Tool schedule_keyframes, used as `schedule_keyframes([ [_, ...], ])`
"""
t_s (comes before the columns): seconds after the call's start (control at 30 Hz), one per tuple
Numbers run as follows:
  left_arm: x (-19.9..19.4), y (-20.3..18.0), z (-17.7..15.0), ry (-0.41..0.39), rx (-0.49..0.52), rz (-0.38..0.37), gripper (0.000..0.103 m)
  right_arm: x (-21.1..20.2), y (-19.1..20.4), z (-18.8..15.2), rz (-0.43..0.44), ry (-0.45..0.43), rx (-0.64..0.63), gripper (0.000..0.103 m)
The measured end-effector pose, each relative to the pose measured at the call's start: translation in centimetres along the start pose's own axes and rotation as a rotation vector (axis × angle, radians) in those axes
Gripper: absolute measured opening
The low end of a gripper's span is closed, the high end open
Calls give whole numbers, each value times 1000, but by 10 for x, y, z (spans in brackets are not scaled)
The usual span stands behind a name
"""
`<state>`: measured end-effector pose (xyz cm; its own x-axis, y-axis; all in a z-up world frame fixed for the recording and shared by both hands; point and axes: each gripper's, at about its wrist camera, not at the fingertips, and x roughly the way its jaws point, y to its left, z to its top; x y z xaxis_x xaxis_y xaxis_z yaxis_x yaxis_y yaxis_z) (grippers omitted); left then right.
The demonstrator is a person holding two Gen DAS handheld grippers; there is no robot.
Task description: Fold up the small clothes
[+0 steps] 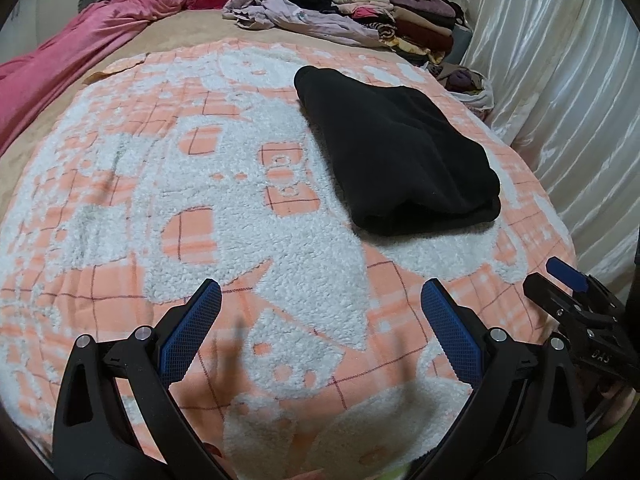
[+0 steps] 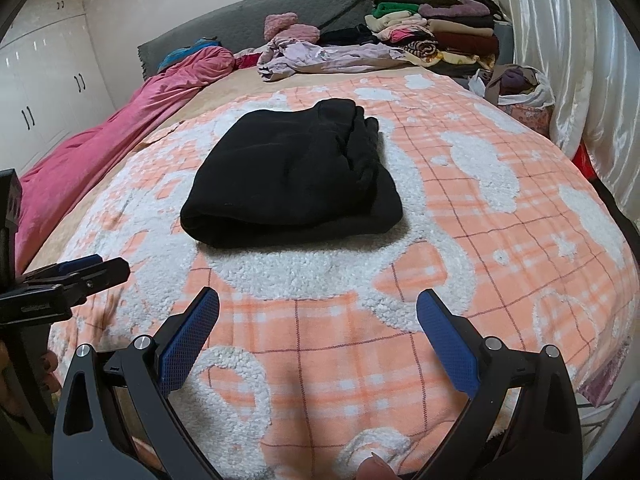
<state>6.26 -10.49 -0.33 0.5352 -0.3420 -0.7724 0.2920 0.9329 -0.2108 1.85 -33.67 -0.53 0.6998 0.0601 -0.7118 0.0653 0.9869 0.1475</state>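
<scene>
A black garment [image 1: 396,152] lies folded into a thick rectangle on the orange-and-white fleece blanket [image 1: 160,200]; it also shows in the right wrist view [image 2: 296,176]. My left gripper [image 1: 320,292] is open and empty, hovering over the blanket well short of the garment and to its left. My right gripper [image 2: 318,300] is open and empty, over the blanket just in front of the garment. The right gripper also shows at the right edge of the left wrist view [image 1: 568,280], and the left gripper at the left edge of the right wrist view [image 2: 92,268].
A pile of unfolded lilac clothes [image 1: 288,16] and a stack of folded clothes [image 1: 404,12] lie at the far end of the bed. A pink quilt [image 1: 80,48] runs along the left. A white curtain [image 1: 560,80] hangs at right, with a bag of clothes [image 2: 516,88] beside it.
</scene>
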Motion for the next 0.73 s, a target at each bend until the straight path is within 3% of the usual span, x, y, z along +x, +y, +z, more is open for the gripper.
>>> schedule_keyframes([
  [0.27, 3, 2, 1, 33, 11, 40, 94, -9, -13, 1, -48, -14, 53, 99],
  [0.4, -9, 24, 5, -32, -33, 60, 94, -30, -48, -2, -137, -56, 160, 99],
  [0.53, -20, 94, 19, -54, -119, 185, 94, -67, -110, -19, -292, -110, 308, 98],
  [0.6, -26, 141, 26, -56, -176, 266, 94, -92, -152, -39, -421, -126, 385, 98],
  [0.73, -46, 275, 35, -53, -380, 488, 94, -149, -255, -108, -736, -92, 581, 98],
])
